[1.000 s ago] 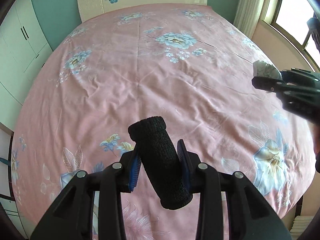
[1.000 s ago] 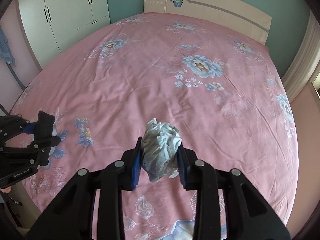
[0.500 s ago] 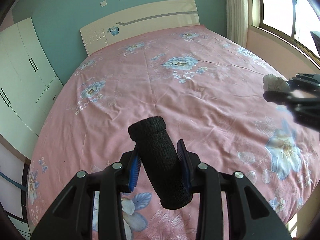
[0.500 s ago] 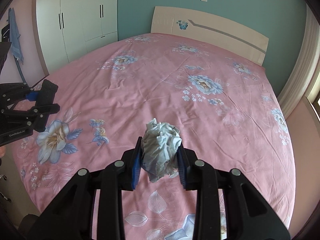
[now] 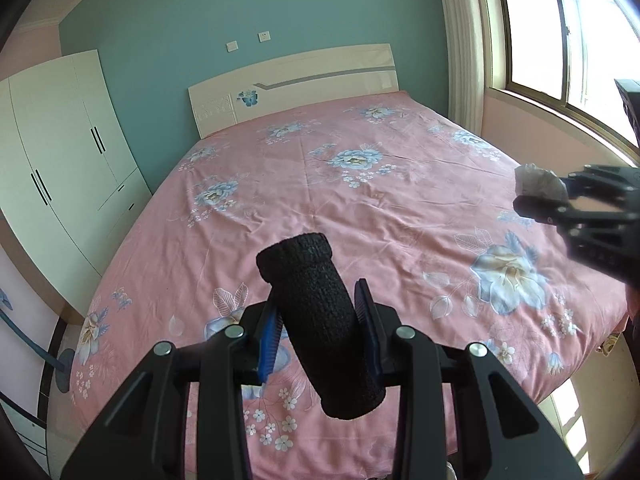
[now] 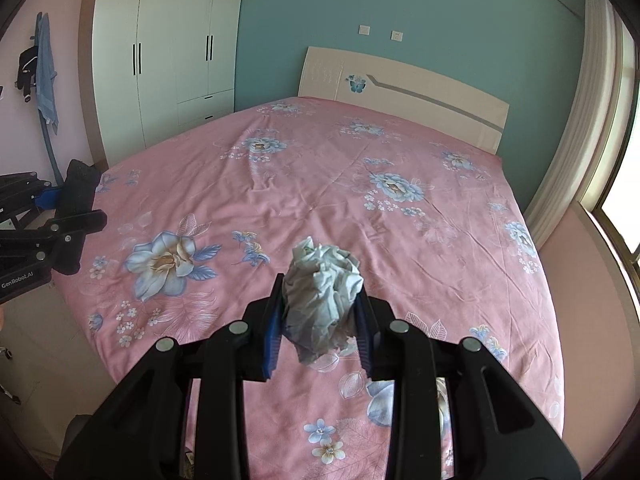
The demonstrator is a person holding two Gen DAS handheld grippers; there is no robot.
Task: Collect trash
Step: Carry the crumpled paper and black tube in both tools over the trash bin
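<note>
The left gripper (image 5: 318, 330) has its fingers closed on a black knit tube (image 5: 320, 328). The blue pads (image 5: 267, 344) press both sides of the tube, which stands tilted, its upper end leaning left and its lower end hanging below the fingers.

The right gripper (image 6: 320, 322) has its fingers closed on a crumpled paper wad (image 6: 322, 302), pale grey-white. The wad bulges above and below the pads (image 6: 271, 340).

Both items are held in the air above the foot end of the bed (image 5: 360, 216), clear of the pink floral cover (image 6: 320, 184).

In the left view, the right gripper appears at the right edge with the wad at its tip. In the right view, the left gripper appears at the left edge with the tube.

Beyond the bed stands a cream headboard (image 5: 296, 88) against a teal wall (image 6: 420, 12). A white wardrobe (image 6: 168, 52) stands to the left of the bed, and a window (image 5: 560, 28) with a curtain (image 5: 460, 40) is to the right.
</note>
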